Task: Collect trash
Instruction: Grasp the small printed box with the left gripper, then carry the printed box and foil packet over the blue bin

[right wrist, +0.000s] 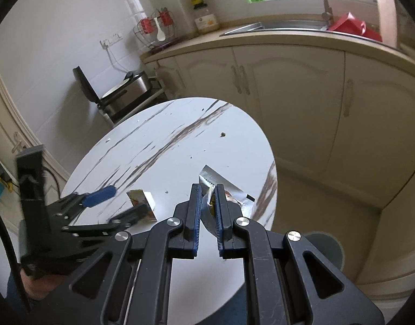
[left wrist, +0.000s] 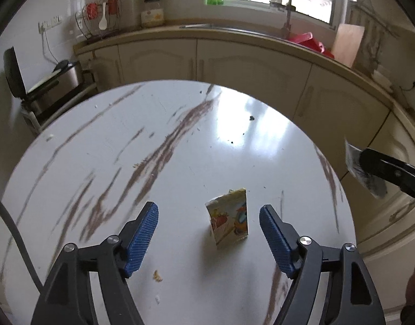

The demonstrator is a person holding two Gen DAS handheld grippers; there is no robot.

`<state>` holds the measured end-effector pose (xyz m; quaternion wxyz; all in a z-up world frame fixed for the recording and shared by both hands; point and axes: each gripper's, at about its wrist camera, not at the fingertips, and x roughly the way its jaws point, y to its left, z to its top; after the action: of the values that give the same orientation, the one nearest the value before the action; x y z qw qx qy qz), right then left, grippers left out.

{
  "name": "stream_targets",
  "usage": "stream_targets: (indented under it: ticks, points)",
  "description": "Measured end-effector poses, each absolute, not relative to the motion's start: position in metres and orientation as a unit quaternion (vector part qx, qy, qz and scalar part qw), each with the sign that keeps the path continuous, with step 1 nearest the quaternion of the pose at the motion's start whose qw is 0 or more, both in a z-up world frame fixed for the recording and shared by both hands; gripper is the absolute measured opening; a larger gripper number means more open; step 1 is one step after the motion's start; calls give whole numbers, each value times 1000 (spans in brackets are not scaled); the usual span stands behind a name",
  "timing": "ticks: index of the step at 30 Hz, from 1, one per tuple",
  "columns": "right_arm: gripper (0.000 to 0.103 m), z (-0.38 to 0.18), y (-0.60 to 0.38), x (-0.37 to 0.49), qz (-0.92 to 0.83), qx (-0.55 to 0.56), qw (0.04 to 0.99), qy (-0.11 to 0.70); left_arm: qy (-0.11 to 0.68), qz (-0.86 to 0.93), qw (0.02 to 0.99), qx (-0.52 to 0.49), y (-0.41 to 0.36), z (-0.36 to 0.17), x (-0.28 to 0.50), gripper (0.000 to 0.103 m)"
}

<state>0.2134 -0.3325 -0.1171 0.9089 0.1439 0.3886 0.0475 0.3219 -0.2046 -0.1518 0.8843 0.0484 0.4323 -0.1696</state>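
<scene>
Between left gripper fingers, carton, seemingly unclamped

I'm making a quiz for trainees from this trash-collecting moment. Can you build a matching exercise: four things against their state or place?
Things:
1. left gripper
2. right gripper
3. small printed carton
4. red container

States or places:
A. on the kitchen counter by the sink
B. shut on a silver wrapper
C. standing on the round table, between two open fingers
D. open, holding nothing

Pairs: 1-D, 2-B, 3-C, 4-A
</scene>
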Motion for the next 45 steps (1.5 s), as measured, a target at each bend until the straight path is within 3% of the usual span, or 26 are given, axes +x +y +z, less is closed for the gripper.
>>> stream_targets:
  ticks: [1, 3, 6, 19, 30, 40, 45]
  points:
    - [10, -117, -331, 214, 47, 143, 909, 389, 436, -172, 882, 44, -209, -155, 328, 68]
    - [10, -118, -330, 215, 47, 142, 908, 391, 450, -182, 874, 31, -210, -162, 338, 42]
    - [10, -120, -330, 216, 46, 141, 907, 394, 454, -192, 870, 19, -202, -166, 345, 25]
    - [9, -118, -334, 212, 47, 145, 908, 391, 428, -219, 877, -2, -193, -142, 333, 24]
    - [10, -107, -393, 177, -9, 165, 914, 371, 386, -290, 874, 47, -280, -107, 313, 25]
    - [10, -127, -483, 138, -88, 206, 900, 373, 391, -357, 843, 98, -388, -130, 300, 25]
    - [10, -161, -523, 129, -111, 234, 881, 395, 429, -369, 815, 123, -436, -175, 306, 25]
